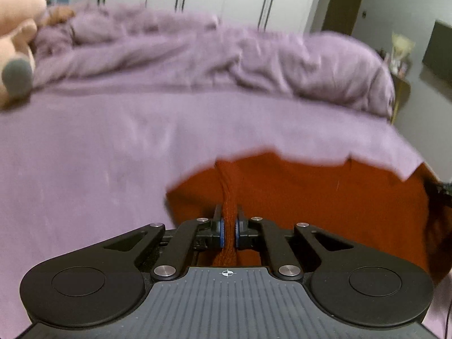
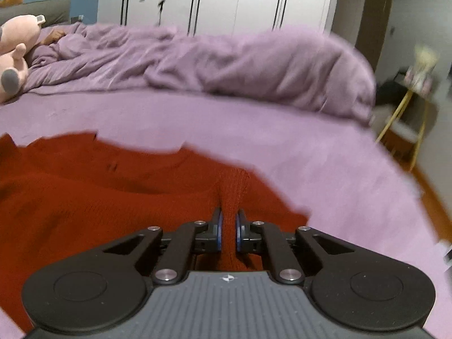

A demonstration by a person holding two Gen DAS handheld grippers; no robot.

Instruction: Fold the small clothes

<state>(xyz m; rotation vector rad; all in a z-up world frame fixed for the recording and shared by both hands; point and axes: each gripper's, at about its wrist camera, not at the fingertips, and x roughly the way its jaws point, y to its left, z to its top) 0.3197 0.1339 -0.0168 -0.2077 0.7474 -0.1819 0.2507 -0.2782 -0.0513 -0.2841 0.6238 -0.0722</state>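
Note:
A red knit garment (image 1: 310, 197) lies spread on the purple bed sheet (image 1: 99, 155). My left gripper (image 1: 228, 220) is shut on a pinched ridge of its left edge. The garment also shows in the right wrist view (image 2: 99, 186), stretching to the left. My right gripper (image 2: 228, 223) is shut on a pinched ridge of its right edge. Both grippers hold the cloth just above the sheet (image 2: 325, 163). The frames are blurred by motion.
A rumpled purple duvet (image 1: 197, 53) is piled along the far side of the bed. A pink plush toy (image 1: 17, 45) lies at the far left. White wardrobe doors (image 2: 226, 0) stand behind. A small gold-legged side table (image 2: 406, 118) stands off the bed's right edge.

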